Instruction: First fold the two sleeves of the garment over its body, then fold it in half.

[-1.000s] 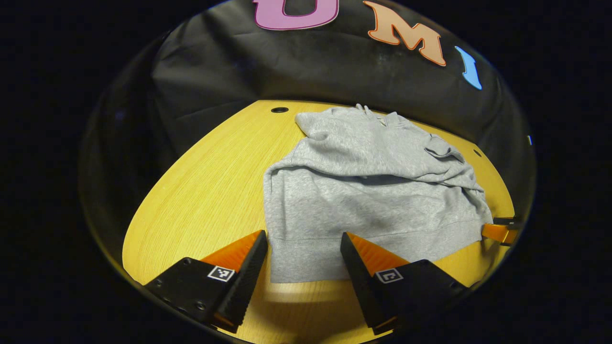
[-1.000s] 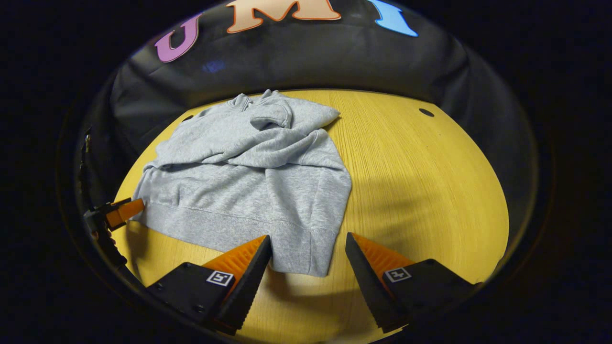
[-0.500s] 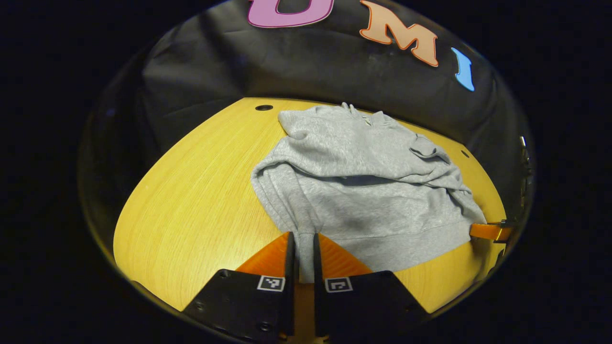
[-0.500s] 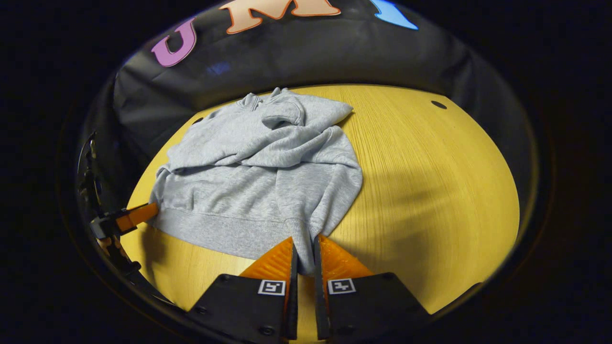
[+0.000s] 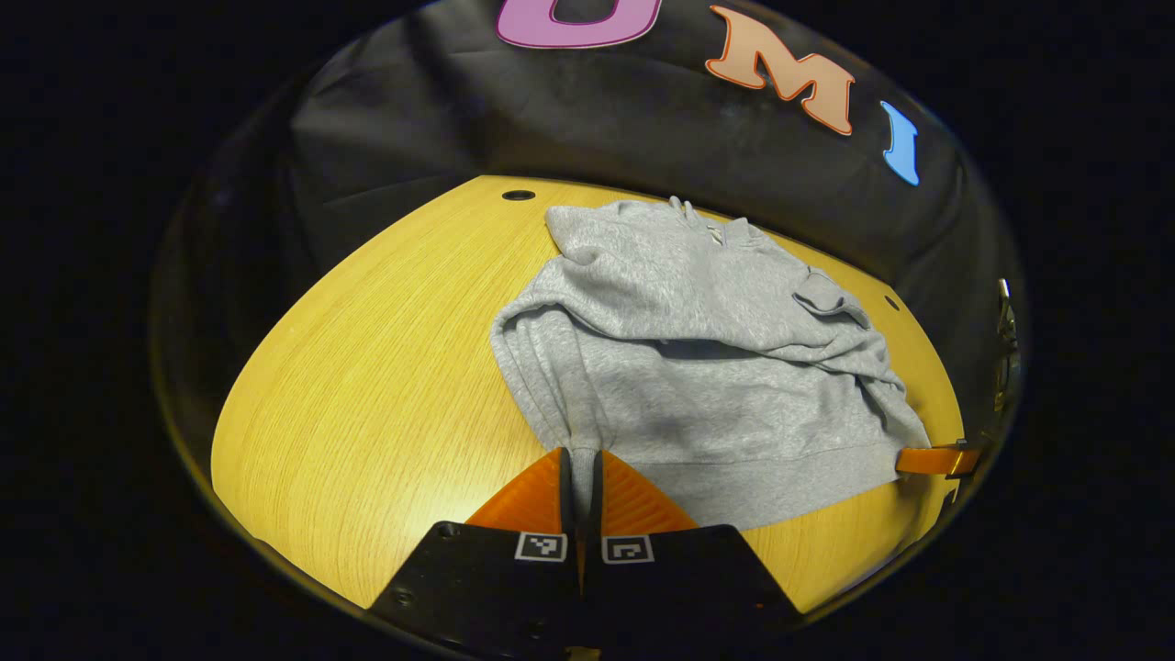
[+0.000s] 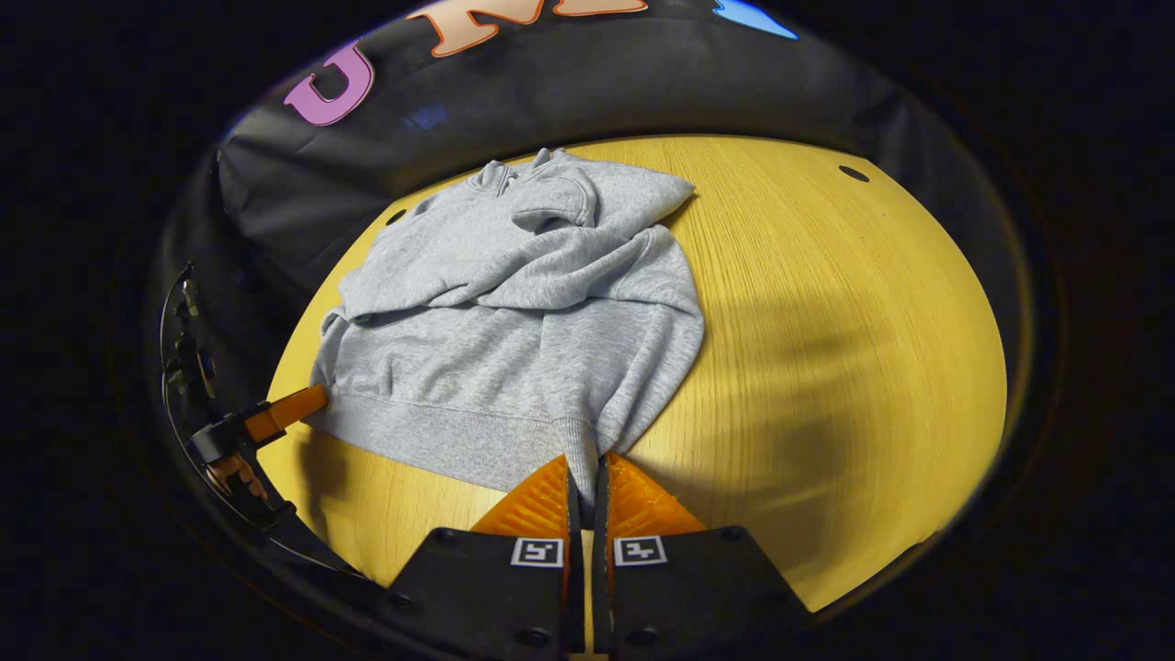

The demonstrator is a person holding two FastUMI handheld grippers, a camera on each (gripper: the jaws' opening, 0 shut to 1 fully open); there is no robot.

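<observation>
Grey garment [image 5: 698, 367] lies mid-counter [image 5: 367, 395], both sleeves already folded over body. Left claw [image 5: 580, 473] and right claw [image 6: 587, 477] each pinch a hem corner near counter's front edge. Half-fold still to do.

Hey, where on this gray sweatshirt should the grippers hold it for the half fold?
At the two corners of the ribbed hem, from the near table edge. The sweatshirt lies flat, sleeves folded across, hem nearest. The left gripper and right gripper already pinch there.
</observation>
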